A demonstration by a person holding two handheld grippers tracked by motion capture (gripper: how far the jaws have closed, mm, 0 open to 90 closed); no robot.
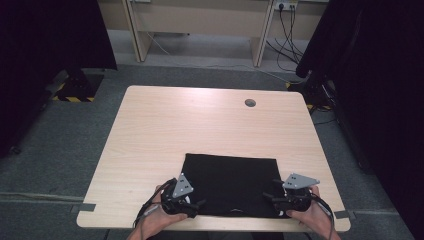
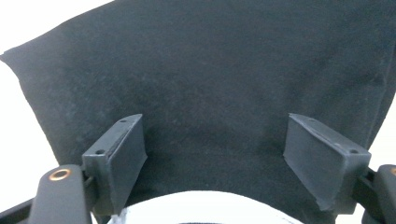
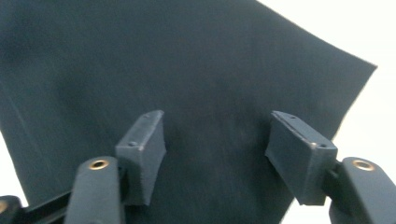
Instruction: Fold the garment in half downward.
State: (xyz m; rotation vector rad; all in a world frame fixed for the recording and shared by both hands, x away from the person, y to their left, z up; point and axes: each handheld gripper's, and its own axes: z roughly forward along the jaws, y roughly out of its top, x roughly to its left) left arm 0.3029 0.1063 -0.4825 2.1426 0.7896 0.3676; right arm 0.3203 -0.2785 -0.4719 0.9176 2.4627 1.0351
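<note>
The flat black square of felt-like cloth (image 1: 231,185) lies spread on the near half of the pale wooden table (image 1: 165,130), its near edge close to the table's front edge, right in front of you. No brand, label or writing can be read on it; a thin pale mark shows at its near edge in the high view, too small to make out.

Your left gripper (image 1: 196,204) sits at the cloth's near left corner and your right gripper (image 1: 270,198) at its near right corner, each with its grey three-cornered plate on top. In the left gripper view the jaws stand spread wide over the black cloth (image 2: 210,84), with nothing pinched between them. The right gripper view shows the same: jaws apart above the cloth (image 3: 187,70), the pads pressing on nothing.

Farther out, a small dark round hole (image 1: 250,103) sits near the table's far edge. Beyond the table, black cables (image 1: 289,30) hang from a wall socket.
</note>
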